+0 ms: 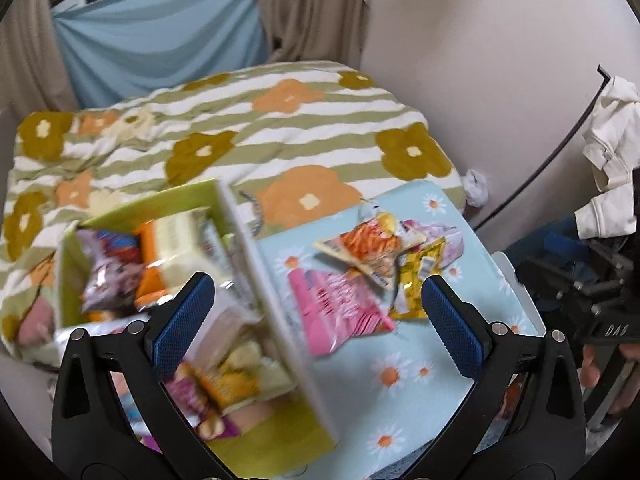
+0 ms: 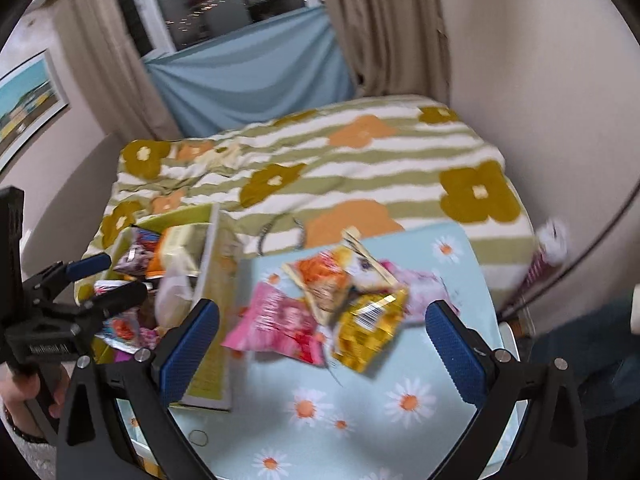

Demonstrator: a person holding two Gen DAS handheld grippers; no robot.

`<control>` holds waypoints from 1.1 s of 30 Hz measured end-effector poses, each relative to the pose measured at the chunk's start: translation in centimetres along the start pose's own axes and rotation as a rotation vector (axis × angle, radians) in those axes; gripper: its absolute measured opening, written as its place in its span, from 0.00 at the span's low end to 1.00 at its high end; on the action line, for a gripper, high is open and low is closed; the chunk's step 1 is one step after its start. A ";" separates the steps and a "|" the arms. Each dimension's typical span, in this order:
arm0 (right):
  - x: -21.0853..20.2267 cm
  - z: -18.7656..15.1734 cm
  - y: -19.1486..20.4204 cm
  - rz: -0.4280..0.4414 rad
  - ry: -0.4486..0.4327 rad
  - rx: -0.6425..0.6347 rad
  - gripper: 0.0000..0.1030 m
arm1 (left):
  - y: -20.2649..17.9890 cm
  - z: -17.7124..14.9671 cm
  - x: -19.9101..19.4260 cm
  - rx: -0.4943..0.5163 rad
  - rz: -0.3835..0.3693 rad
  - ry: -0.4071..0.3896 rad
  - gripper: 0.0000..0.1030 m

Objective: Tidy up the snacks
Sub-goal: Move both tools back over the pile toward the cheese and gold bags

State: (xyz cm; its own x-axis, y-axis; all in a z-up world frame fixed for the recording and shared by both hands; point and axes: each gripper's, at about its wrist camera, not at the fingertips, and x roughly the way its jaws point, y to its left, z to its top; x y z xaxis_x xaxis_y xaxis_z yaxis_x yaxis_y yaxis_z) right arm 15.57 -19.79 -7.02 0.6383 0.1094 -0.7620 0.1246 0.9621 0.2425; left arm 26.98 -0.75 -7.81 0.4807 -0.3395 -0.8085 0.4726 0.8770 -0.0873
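Note:
A green and white box (image 1: 256, 264) (image 2: 212, 280) stands on the daisy-print table at the left, holding several snack packets (image 1: 172, 256). A loose pile lies to its right: a pink packet (image 1: 336, 308) (image 2: 280, 324), an orange packet (image 1: 368, 252) (image 2: 320, 276), a yellow packet (image 1: 416, 280) (image 2: 368, 320) and a pale pink one (image 2: 424, 284). My left gripper (image 1: 316, 312) is open and empty, above the box's right wall. It also shows in the right wrist view (image 2: 104, 276). My right gripper (image 2: 320, 344) is open and empty, just short of the pile.
The light blue daisy table (image 1: 400, 392) (image 2: 360, 412) stands against a bed with a striped flower blanket (image 1: 280, 136) (image 2: 360, 168). A wall lies to the right, curtains and a window behind. White clothes (image 1: 608, 152) hang at the right.

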 end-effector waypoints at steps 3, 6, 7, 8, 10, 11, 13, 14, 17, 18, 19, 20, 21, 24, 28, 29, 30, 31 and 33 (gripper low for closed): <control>1.3 -0.3 -2.5 0.002 0.035 0.059 1.00 | -1.8 1.5 2.4 0.044 0.008 0.037 1.00; 3.1 -0.6 -4.5 0.011 0.080 0.100 1.00 | -3.7 3.0 5.6 0.097 0.005 0.092 1.00; 3.5 -0.7 -4.7 0.015 0.090 0.110 1.00 | -4.2 3.3 6.5 0.111 0.002 0.110 1.00; 4.1 -0.7 -5.1 0.022 0.101 0.124 1.00 | -4.8 3.6 7.8 0.126 -0.011 0.139 1.00; 5.5 -1.2 -5.7 0.048 0.127 0.145 1.00 | -5.7 4.0 10.6 0.149 -0.022 0.211 1.00; 6.3 -1.3 -5.9 0.057 0.144 0.149 1.00 | -6.1 4.0 11.7 0.165 -0.015 0.236 1.00; 7.9 -1.8 -6.0 0.080 0.172 0.161 1.00 | -7.0 4.0 13.9 0.198 -0.002 0.280 1.00; 8.5 -2.0 -6.1 0.090 0.181 0.168 1.00 | -7.3 3.9 14.8 0.212 0.002 0.300 1.00; 10.6 -2.5 -6.5 0.115 0.214 0.197 1.00 | -8.2 3.9 17.7 0.249 -0.002 0.351 1.00; 11.1 -2.6 -6.6 0.118 0.221 0.204 1.00 | -8.4 3.9 18.5 0.257 -0.003 0.364 1.00; 11.6 -2.8 -6.6 0.119 0.228 0.209 1.00 | -8.6 3.9 19.3 0.263 -0.007 0.380 1.00; 12.0 -3.1 -6.8 0.120 0.231 0.215 1.00 | -8.8 4.0 19.9 0.268 -0.009 0.390 1.00; 12.3 -3.4 -6.9 0.124 0.230 0.227 1.00 | -9.0 3.9 21.0 0.279 -0.007 0.408 1.00; 13.0 -3.7 -7.6 0.133 0.229 0.255 1.00 | -9.2 3.6 22.6 0.298 -0.009 0.444 1.00; 14.6 -4.2 -8.3 0.148 0.265 0.286 0.97 | -9.1 3.0 24.5 0.311 -0.018 0.495 0.88; 14.9 -4.3 -8.3 0.151 0.271 0.289 0.97 | -9.0 2.8 24.8 0.309 -0.020 0.504 0.80; 15.1 -4.4 -8.3 0.154 0.276 0.290 0.96 | -8.9 2.7 25.0 0.301 -0.029 0.510 0.76; 15.3 -4.4 -8.3 0.157 0.277 0.289 0.96 | -8.7 2.7 25.2 0.289 -0.037 0.512 0.70; 15.6 -4.3 -8.2 0.163 0.278 0.286 0.96 | -8.4 2.6 25.2 0.283 -0.043 0.514 0.66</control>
State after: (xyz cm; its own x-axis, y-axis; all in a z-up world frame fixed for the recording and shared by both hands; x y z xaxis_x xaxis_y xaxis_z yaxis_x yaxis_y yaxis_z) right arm 21.22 -24.92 -23.52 0.4426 0.3553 -0.8233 0.2695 0.8230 0.5000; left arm 37.05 -17.61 -25.92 0.0703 -0.1019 -0.9923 0.6961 0.7175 -0.0243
